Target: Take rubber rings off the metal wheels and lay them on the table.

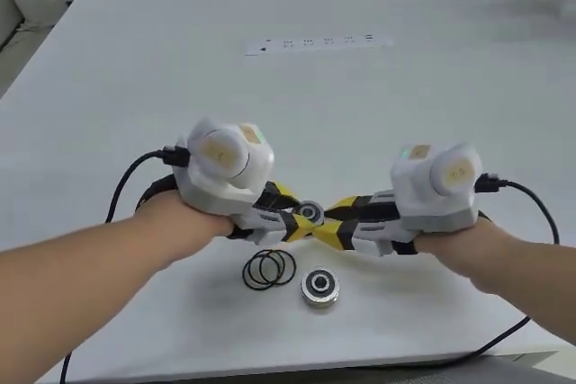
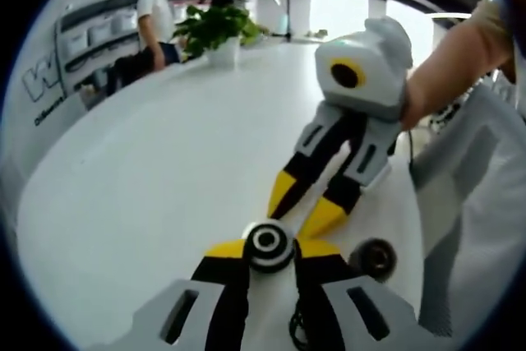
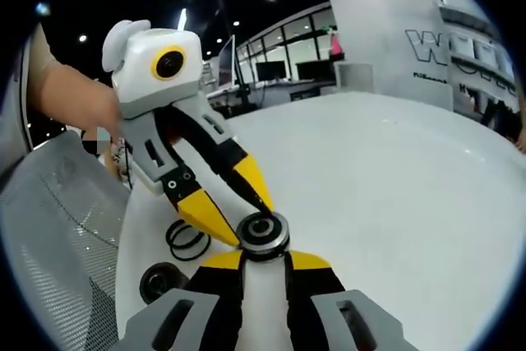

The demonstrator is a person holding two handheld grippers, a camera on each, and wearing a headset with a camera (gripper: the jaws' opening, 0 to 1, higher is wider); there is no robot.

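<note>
In the head view my left tongs (image 1: 290, 222) and right tongs (image 1: 333, 222) meet tip to tip above the near part of the white desk (image 1: 405, 96), with a small round metal wheel (image 1: 309, 213) between them. Just below lie a loose pile of thin black rubber rings (image 1: 268, 269) and, to its right, a second metal wheel (image 1: 319, 286). A white power strip (image 1: 319, 42) sits far off, out of the way.

In the left gripper view my left tongs are clamped on the held wheel, and the right tongs' tips touch its far side. A green potted plant (image 2: 218, 30) stands well beyond.

In the right gripper view the wheel sits at my right tongs' tips, but I cannot tell whether they pinch its dark rim. I judge that a shallow bite could slip, and a hard pull could twist the wheel free onto the pile below.
</note>
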